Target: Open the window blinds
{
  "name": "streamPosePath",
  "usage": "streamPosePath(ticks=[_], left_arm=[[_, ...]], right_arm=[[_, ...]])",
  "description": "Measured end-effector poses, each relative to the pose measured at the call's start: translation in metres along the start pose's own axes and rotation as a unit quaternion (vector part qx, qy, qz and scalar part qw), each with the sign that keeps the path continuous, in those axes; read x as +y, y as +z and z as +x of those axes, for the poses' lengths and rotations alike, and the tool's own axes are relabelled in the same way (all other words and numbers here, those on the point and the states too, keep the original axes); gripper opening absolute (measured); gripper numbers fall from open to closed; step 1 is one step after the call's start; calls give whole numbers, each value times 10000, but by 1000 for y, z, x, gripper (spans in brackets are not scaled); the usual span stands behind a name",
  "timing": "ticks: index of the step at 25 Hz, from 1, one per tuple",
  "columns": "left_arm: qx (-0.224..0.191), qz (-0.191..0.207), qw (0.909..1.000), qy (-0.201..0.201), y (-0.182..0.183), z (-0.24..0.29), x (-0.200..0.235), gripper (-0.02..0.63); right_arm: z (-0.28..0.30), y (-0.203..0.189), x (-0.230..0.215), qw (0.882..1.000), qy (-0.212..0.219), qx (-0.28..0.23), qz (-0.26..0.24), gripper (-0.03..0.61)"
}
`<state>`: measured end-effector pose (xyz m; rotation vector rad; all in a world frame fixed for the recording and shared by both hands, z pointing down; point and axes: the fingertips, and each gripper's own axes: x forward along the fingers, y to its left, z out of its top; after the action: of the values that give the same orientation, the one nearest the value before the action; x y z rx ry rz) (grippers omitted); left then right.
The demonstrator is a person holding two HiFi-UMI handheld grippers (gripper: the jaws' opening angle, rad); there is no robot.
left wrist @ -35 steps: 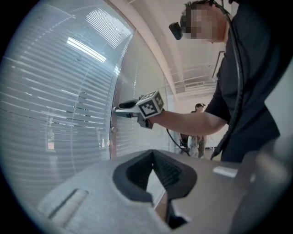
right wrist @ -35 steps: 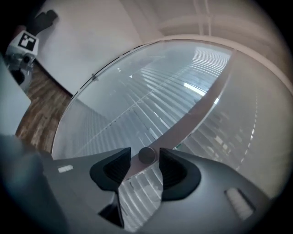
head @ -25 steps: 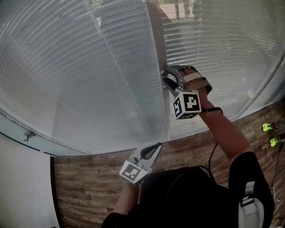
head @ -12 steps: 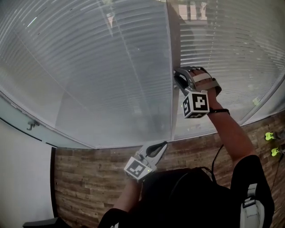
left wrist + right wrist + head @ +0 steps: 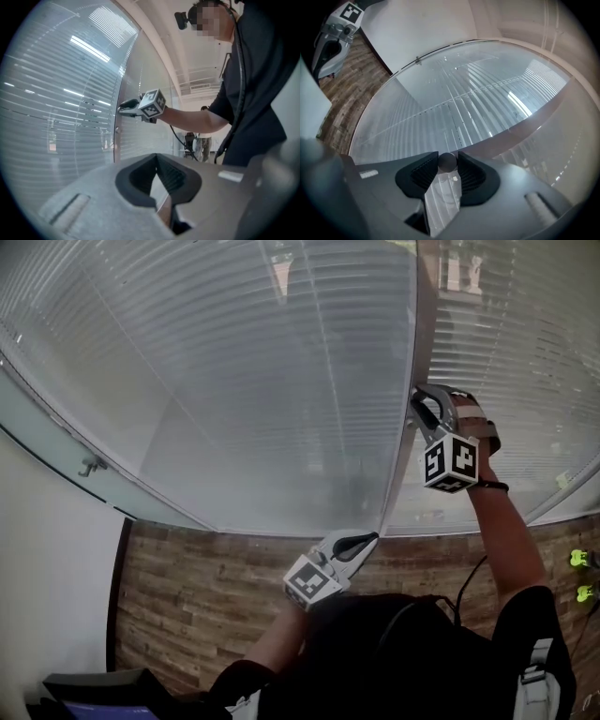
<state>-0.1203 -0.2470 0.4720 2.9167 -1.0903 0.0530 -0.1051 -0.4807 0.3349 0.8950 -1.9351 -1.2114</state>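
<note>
Pale horizontal blinds (image 5: 234, 381) cover the window, their slats lying shut. My right gripper (image 5: 419, 401) is raised against the upright post (image 5: 412, 352) between the two blind panels. In the right gripper view its pads are shut on a thin round wand (image 5: 447, 161), seen end-on at the jaw tips (image 5: 447, 164). My left gripper (image 5: 364, 541) hangs low below the blinds' bottom edge, jaws together with nothing in them (image 5: 157, 161). The left gripper view also catches the right gripper (image 5: 125, 107) held out level at the post.
Brown planking (image 5: 187, 596) runs below the window. A white wall (image 5: 37, 568) stands at the left with a small bracket (image 5: 89, 465) on the window frame. A dark object (image 5: 94, 690) sits at the bottom left, and green items (image 5: 581, 559) lie at the far right.
The head view has swung, so the blinds and both grippers sit further right in the picture. The right gripper stays at the post and the left gripper stays low.
</note>
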Motion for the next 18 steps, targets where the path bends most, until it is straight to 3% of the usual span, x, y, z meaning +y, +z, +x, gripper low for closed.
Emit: streamPosePath(ticks=[4,7,12,18], left_arm=[[-43,53,10000,32,1,-2,2,5],[8,-18,10000,30,1,0,1,5],[33,-157,9999,25,-4,-1,0,4],[42,-156,9999,44,-3,-3,0,4]], right_arm=[[0,2,-2,9969,-56,-136,771,133],[-2,0,-8,9835,-237,-325,1761,133],[1,-7,-12,9378,-460,-724,3365,133],[-4,-8,-16,8931,-567,-872,4377,133]])
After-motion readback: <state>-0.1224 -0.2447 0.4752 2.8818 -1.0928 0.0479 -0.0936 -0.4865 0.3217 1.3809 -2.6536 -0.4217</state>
